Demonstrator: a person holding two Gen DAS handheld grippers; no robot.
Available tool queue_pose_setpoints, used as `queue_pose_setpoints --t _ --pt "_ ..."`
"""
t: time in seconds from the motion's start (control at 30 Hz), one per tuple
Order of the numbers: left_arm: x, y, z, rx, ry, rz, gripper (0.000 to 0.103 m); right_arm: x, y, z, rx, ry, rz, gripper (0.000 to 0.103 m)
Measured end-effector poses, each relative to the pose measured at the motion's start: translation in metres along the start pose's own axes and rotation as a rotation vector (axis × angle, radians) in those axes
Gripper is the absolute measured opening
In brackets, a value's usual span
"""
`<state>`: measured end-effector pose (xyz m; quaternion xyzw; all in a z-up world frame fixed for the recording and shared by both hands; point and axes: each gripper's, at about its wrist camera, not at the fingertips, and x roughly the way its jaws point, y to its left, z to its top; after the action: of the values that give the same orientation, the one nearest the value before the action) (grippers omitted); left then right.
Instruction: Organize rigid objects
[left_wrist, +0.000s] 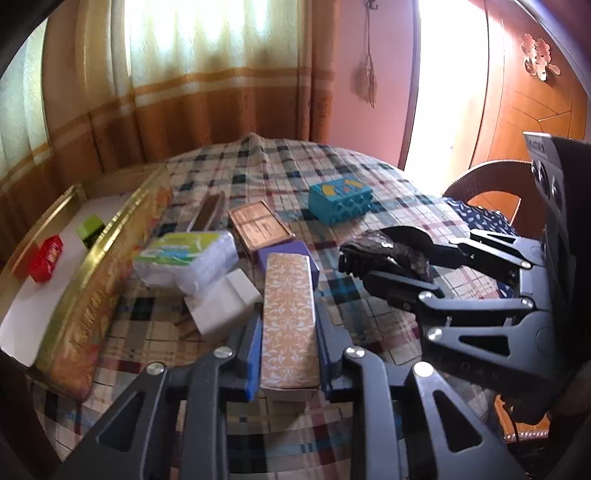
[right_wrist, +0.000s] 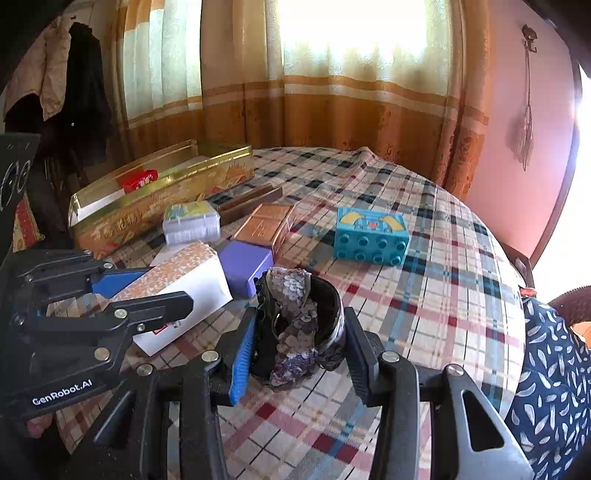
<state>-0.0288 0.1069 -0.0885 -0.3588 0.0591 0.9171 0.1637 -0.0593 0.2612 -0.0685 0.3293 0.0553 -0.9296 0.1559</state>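
- Lengthwise, the patterned box (left_wrist: 289, 325) runs from near to far between the fingers of the left hand-held gripper (left_wrist: 286, 354), its far end pointing toward the purple box (left_wrist: 295, 254); the blue pads press its two long sides, so this gripper is clamped on it.
- Seen from the right wrist view, the same patterned box (right_wrist: 173, 291) shows a white side face and sits left of the right hand-held gripper (right_wrist: 299, 347), angled from near-left to far-right.
- The right hand-held gripper (left_wrist: 384, 258) is closed around a dark sequined hair clip (right_wrist: 295, 321) (a bulky, crumpled-looking piece), held above the worktop (right_wrist: 424, 295), which has a plaid cloth.
- That hair clip (left_wrist: 384, 245) lies just right of the patterned box's far end, its long axis running left to right in the left wrist view.
- Far left, the gold tin (left_wrist: 96, 280) stands open with a red block (left_wrist: 46, 258) and a green block (left_wrist: 90, 230) inside.
- Between the tin and the patterned box lie a tissue pack (left_wrist: 184, 258) and a copper-coloured box (left_wrist: 258, 229); a teal toy brick (right_wrist: 371, 236) sits apart on the far right.
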Motion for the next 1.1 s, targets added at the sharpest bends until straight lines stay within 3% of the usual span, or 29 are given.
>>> queue_pose_setpoints --t 0.17,0.53,1.1 --pt "-0.009 0.009 0.004 -0.005 -0.065 0.057 0.023 0.002 0.002 0.008 -0.002 -0.023 -0.006 0.047" --pt "-0.015 0.030 0.008 -0.073 -0.145 0.076 0.023 -0.008 0.005 0.028 0.008 -0.111 0.005 0.047" --pt "-0.002 0.032 0.031 -0.086 -0.119 0.049 0.023 -0.002 0.007 0.042 0.031 -0.135 0.030 0.047"
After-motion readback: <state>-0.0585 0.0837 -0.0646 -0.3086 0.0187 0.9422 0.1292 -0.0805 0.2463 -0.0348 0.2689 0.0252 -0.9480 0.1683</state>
